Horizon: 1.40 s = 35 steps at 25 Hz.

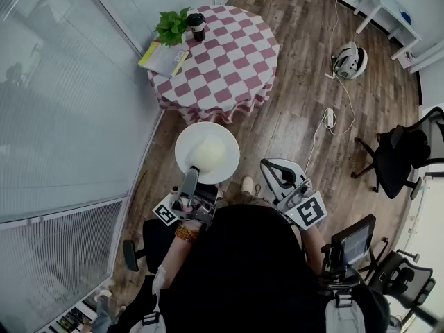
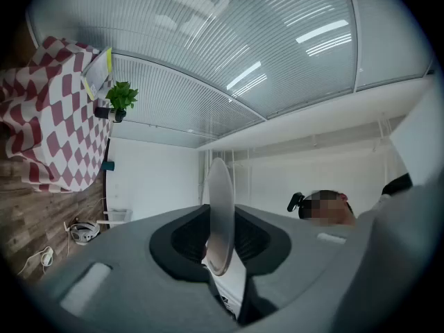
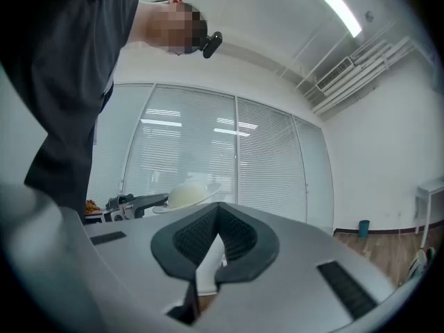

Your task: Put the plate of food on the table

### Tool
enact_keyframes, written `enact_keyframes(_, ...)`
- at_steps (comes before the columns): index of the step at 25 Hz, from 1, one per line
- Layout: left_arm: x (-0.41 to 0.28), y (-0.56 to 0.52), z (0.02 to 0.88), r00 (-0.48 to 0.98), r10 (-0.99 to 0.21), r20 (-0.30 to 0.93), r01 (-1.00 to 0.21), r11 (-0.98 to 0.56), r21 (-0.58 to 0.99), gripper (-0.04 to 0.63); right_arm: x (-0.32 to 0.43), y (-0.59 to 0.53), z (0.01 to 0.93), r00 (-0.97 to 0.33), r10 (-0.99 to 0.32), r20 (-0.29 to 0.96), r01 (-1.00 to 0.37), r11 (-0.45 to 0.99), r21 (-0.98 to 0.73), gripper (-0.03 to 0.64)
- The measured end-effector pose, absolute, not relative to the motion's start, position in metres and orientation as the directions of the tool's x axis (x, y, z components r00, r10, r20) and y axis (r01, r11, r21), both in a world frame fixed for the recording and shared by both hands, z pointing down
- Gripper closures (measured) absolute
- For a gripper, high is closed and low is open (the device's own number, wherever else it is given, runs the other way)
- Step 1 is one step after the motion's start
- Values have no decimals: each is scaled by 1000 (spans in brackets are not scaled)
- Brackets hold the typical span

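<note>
The plate of food (image 1: 207, 152) is white and round, with a pale heap on it. It is up in the air over the wood floor (image 1: 305, 116), not on the table yet. The left gripper (image 1: 191, 177) pinches the plate's rim at 6 o'clock, with its jaws closed tight on the thin edge. The table (image 1: 232, 64) is round, with a red and white checked cloth. It is near the plate, at 12 o'clock. On its 10 o'clock side are a green plant (image 1: 172, 25), a dark cup (image 1: 198, 26) and a book (image 1: 165, 57). The right gripper (image 3: 218, 208) is at 4 o'clock from the plate. Its jaws are pressed together with nothing in them. A black chair (image 1: 395, 158) stands well apart at 3 o'clock.
</note>
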<state>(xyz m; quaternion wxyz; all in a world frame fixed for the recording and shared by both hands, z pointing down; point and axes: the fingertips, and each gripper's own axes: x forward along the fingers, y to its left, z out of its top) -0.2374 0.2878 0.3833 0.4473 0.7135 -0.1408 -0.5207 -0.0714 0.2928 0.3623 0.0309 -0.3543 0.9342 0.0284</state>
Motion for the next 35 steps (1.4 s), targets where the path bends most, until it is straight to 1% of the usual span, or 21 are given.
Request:
enact_keyframes(4, -238, 286, 386, 417, -668, -616, 263, -560, 786, 523, -79, 298, 359, -790, -605, -103, -610, 792, 24, 604)
enact_keyframes(9, -236, 286, 387, 414, -670, -616, 267, -557, 786, 522, -85, 302, 367, -802, -594, -60, -597, 798, 77, 604)
enact_keyframes(23, -223, 277, 392, 437, -683, -586, 241, -538, 807, 523, -80, 295, 375, -816, -576, -46, -578, 814, 62, 606)
enact_keyframes(25, -220, 274, 391, 438, -687, -579, 237, -534, 812, 523, -77, 291, 375, -824, -564, -49, -566, 820, 86, 605)
enact_keyframes(28, -220, 267, 393, 439, -693, -572, 214, -537, 816, 522, -79, 281, 370, -841, -534, -84, -541, 831, 132, 606)
enact_keyframes(30, -220, 264, 392, 433, -692, -577, 205, -548, 811, 522, -79, 277, 375, -841, -536, -68, -541, 835, 106, 606)
enact_keyframes(32, -216, 263, 392, 427, -691, -583, 208, -552, 807, 522, -74, 279, 388, -834, -551, -15, -551, 833, 56, 606)
enact_keyframes(35, -208, 261, 394, 429, -688, -585, 211, -553, 806, 522, -65, 277, 392, -825, -565, -8, -565, 824, 25, 606)
